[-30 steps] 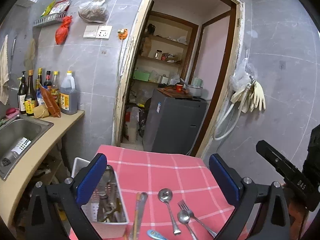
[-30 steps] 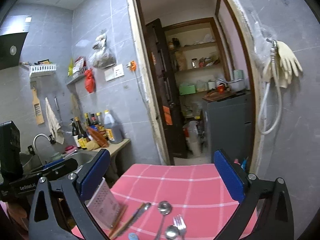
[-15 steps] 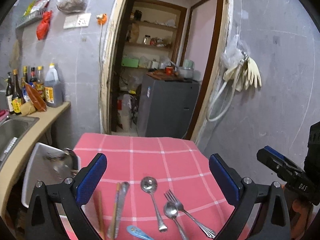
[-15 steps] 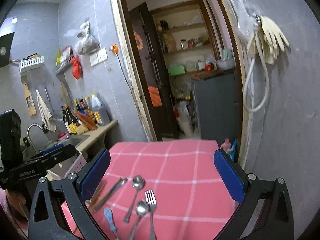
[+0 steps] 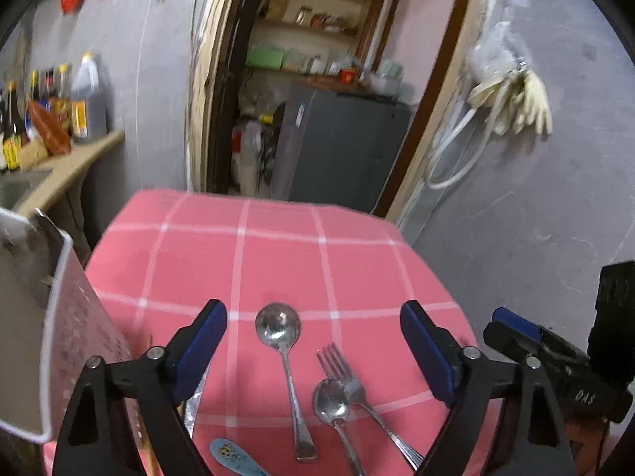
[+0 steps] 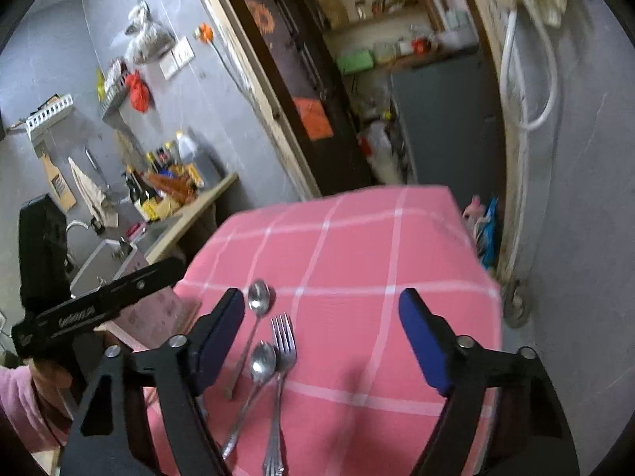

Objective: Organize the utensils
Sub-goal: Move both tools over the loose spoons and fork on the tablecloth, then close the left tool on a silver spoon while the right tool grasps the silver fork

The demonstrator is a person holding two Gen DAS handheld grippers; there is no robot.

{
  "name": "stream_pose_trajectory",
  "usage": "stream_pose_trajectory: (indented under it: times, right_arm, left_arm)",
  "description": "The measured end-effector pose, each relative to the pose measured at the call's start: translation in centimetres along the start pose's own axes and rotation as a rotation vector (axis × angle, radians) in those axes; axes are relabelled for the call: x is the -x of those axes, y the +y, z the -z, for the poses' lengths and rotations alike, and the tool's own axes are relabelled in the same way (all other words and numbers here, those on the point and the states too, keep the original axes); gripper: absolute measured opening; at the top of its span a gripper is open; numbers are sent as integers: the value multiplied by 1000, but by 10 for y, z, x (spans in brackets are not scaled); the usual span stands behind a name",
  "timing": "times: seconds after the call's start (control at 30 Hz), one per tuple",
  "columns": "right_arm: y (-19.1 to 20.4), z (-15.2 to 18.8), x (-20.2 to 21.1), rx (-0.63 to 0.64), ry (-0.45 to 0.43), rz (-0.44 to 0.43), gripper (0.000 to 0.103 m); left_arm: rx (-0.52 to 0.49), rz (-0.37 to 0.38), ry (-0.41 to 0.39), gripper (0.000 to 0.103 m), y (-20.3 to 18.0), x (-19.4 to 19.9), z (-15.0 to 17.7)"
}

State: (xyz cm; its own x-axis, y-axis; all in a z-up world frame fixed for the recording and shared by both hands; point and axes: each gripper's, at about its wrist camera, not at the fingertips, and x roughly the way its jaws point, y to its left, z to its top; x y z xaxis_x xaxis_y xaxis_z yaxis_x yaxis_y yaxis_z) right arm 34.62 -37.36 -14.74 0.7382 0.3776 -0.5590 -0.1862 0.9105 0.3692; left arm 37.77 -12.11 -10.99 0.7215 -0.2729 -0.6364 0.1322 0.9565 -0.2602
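On the pink checked tablecloth [image 5: 278,246] lie a large steel spoon [image 5: 283,345], a smaller spoon [image 5: 333,408] and a fork [image 5: 357,388]; they also show in the right wrist view as the large spoon [image 6: 254,317], small spoon [image 6: 258,373] and fork [image 6: 279,365]. A blue patterned spoon [image 5: 234,454] lies at the near edge. A white utensil basket [image 5: 59,317] stands at the table's left side. My left gripper [image 5: 313,349] is open over the spoons. My right gripper [image 6: 321,341] is open above the fork and small spoon. Both are empty.
A flat metal utensil [image 5: 196,400] and a wooden stick lie beside the basket, partly hidden by my left finger. A counter with sink and bottles [image 5: 51,115] is at the left. A doorway and grey cabinet [image 5: 345,150] lie beyond the table. A grey wall is at the right.
Both grippers have tilted down and moved closer to the utensils on the table. The basket has slid toward the left edge of the left wrist view. Both stay open.
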Motion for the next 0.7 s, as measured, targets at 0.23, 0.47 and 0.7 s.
stream_pose_trajectory:
  times: [0.23, 0.47, 0.7]
  right_arm:
    - [3, 20, -50, 29, 154, -39, 46]
    - [17, 25, -91, 85, 271, -101, 27]
    - [26, 29, -118, 88, 356, -153, 24]
  left_arm:
    - [79, -14, 150, 64, 20, -50, 6]
    - [135, -24, 214, 54, 36, -81, 13]
    - [187, -13, 242, 47, 49, -97, 14]
